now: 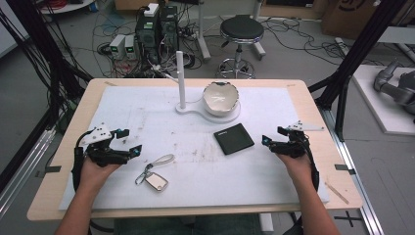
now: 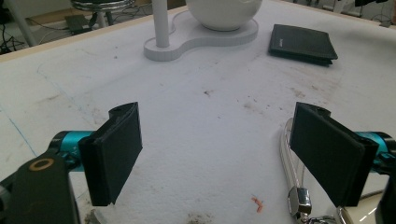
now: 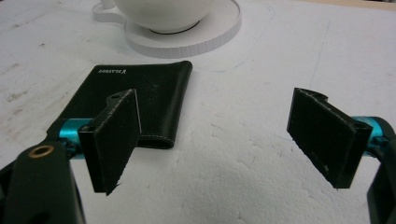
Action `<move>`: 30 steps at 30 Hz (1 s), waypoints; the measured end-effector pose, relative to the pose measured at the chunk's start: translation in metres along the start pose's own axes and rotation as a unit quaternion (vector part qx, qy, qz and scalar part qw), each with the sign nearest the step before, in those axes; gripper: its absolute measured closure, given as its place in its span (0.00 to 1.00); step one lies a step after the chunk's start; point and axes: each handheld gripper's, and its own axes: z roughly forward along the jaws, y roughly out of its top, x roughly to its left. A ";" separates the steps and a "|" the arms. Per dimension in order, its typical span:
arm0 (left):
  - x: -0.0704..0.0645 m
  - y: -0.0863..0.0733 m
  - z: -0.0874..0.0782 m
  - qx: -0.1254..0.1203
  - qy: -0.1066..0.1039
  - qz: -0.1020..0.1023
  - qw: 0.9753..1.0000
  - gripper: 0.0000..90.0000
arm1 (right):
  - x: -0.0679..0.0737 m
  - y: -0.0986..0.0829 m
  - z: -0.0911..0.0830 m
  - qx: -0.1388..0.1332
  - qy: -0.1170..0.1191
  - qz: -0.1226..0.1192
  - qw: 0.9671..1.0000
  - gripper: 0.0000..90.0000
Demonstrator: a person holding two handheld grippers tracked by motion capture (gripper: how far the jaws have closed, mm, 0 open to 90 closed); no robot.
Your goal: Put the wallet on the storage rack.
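Observation:
A black wallet (image 1: 234, 139) lies flat on the white mat, right of centre, with my right gripper (image 1: 274, 136) open just to its right. In the right gripper view the wallet (image 3: 149, 88) sits partly behind the left jaw, and the right gripper (image 3: 219, 144) holds nothing. A key fob with a metal tag (image 1: 156, 181) and a clear strap loop (image 1: 164, 159) lies left of centre. My left gripper (image 1: 131, 141) is open just left of the strap. In the left gripper view the strap (image 2: 287, 149) and its metal clasp (image 2: 299, 203) lie by the right jaw of the open left gripper (image 2: 219, 158).
A white stand (image 1: 188, 109) with an upright post (image 1: 180, 78) carries a white bowl (image 1: 221, 98) at the back centre of the mat. The wooden table edge (image 1: 63, 147) frames the mat. A stool (image 1: 241, 32) and computer boxes stand on the floor beyond.

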 end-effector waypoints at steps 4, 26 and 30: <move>-0.001 0.000 0.001 0.002 -0.002 0.000 1.000 0.19 | -0.001 0.000 0.000 -0.002 -0.002 0.000 1.000 0.20; 0.000 -0.001 -0.002 0.002 0.003 -0.003 1.000 0.19 | 0.000 0.014 0.030 0.000 0.005 0.023 1.000 0.20; 0.000 -0.002 -0.001 0.006 0.003 -0.001 1.000 0.19 | 0.003 0.016 0.040 0.010 0.011 0.021 1.000 0.20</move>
